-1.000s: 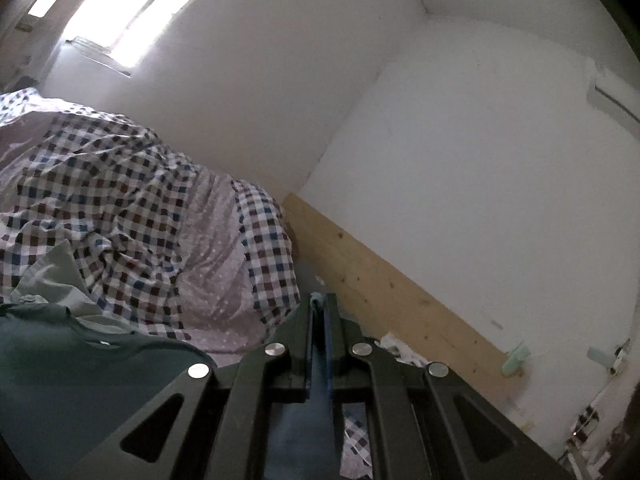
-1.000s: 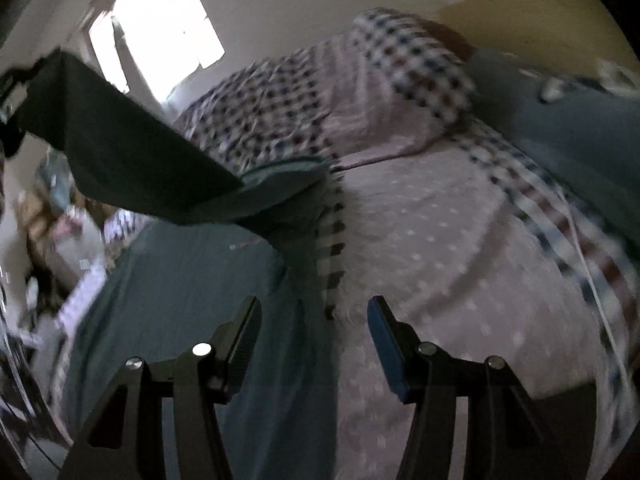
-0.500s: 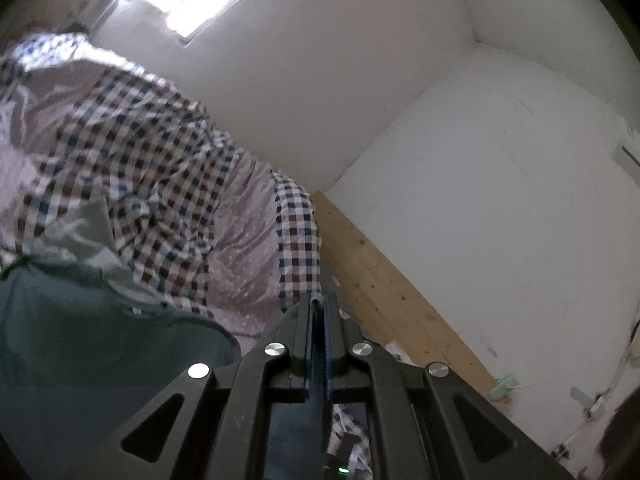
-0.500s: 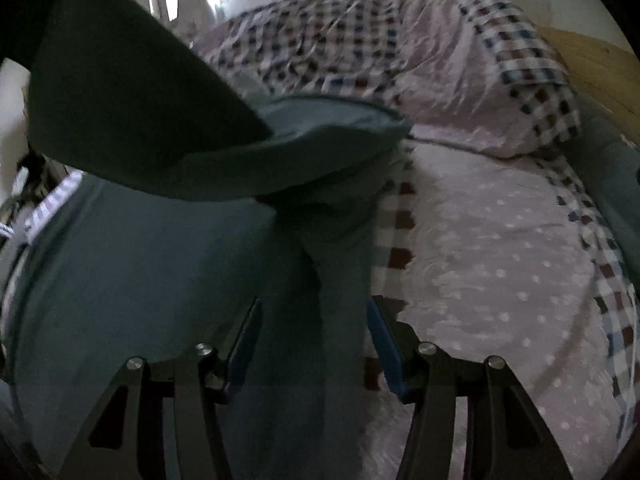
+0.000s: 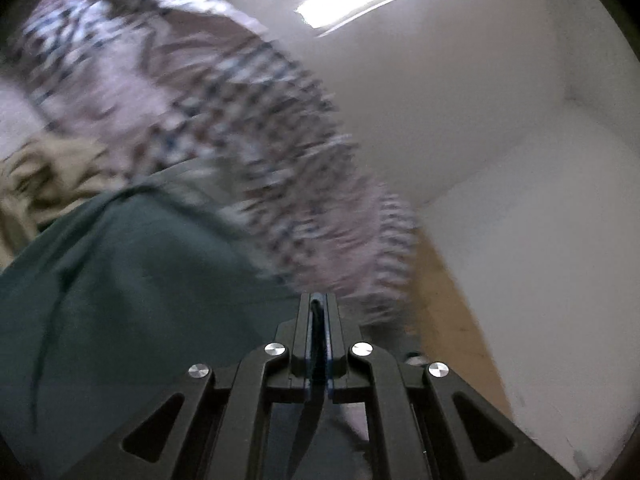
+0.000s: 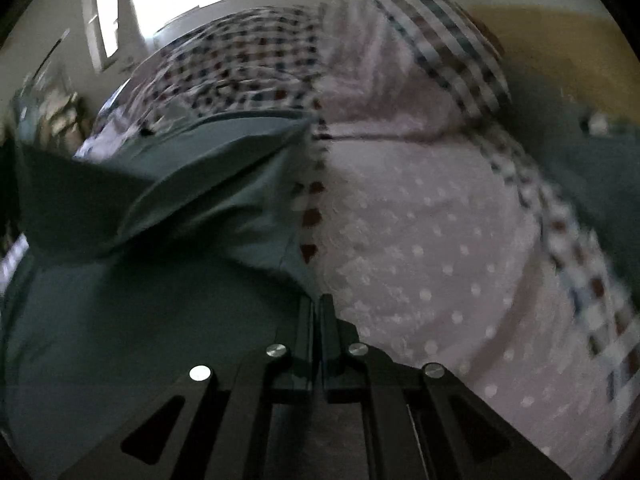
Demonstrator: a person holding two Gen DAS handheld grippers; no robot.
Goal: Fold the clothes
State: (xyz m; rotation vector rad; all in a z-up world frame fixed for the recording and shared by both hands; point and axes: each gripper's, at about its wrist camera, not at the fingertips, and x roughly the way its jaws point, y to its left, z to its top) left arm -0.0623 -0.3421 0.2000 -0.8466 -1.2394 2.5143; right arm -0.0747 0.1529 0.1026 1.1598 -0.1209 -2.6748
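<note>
White walls [image 5: 500, 92] meet in a corner behind the bed; a wooden headboard [image 5: 444, 300] runs along its far edge. Left wrist view, blurred: the left gripper [image 5: 319, 304] is closed, a dark strip of cloth pinched between its pads; the dark green garment [image 5: 132, 292] spreads to its left, below the checked quilt [image 5: 248, 132].

Right wrist view: the right gripper [image 6: 317, 308] has just closed on the garment's [image 6: 132, 320] right edge, a raised fold [image 6: 208, 176] beyond it. Pink dotted bedsheet [image 6: 432, 248] lies open to the right.
</note>
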